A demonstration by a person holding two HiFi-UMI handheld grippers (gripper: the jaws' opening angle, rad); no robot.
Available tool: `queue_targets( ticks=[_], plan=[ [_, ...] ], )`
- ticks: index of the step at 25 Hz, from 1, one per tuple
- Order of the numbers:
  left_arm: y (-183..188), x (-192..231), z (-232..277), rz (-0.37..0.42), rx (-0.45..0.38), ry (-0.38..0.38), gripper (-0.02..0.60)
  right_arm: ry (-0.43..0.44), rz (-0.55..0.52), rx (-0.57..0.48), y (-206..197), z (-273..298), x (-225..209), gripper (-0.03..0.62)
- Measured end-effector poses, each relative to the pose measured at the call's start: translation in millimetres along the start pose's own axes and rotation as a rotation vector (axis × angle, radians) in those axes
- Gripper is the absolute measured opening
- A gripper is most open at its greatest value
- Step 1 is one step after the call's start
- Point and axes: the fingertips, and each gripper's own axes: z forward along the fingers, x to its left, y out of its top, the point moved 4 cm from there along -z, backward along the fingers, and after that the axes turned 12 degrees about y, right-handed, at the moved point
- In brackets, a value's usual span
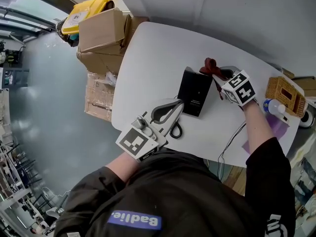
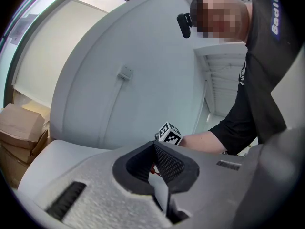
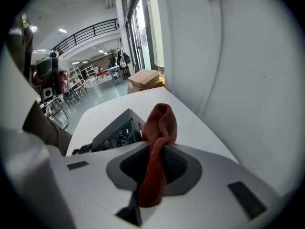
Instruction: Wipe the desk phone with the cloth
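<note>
A black desk phone [image 1: 195, 92] lies in the middle of the white table [image 1: 148, 58]. Its keypad side faces my right gripper [image 1: 217, 74], which hovers just beyond the phone's right far corner. That gripper is shut on a dark red cloth [image 1: 211, 67]. In the right gripper view the cloth [image 3: 159, 128] stands up out of the pinched jaws of the right gripper [image 3: 159, 149], with the phone [image 3: 116, 130] just left of it. My left gripper [image 1: 167, 113] rests at the phone's near left side, shut, with nothing between its jaws. A black coiled cord [image 1: 176, 130] lies beside it.
Stacked cardboard boxes [image 1: 101, 31] and a yellow item [image 1: 86, 9] stand off the table's left end. At the right end are a wicker basket [image 1: 284, 94], a water bottle [image 1: 274, 106] and a purple sheet [image 1: 279, 127]. A thin black cable [image 1: 232, 142] runs over the near edge.
</note>
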Motion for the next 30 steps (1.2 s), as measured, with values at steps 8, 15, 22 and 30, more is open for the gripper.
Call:
queue_targets(
  ticks=[8,15,22,30],
  plan=[
    [14,-13,-37,0.029,-0.024,-0.085,0.015,-0.138,0.057,-0.114,6,-47,46,0.069],
    [18,4,-108,0.060,-0.032,-0.203,0.015,-0.262,0.177,-0.266,27,-59,150,0.069],
    [12,22,-177,0.124,-0.043,-0.342,0.015,-0.363,0.241,-0.345,49,-47,266,0.069],
    [-4,13,-230,0.139,-0.032,-0.487,0.015,-0.353,0.244,-0.414,75,-33,375,0.069]
  ],
)
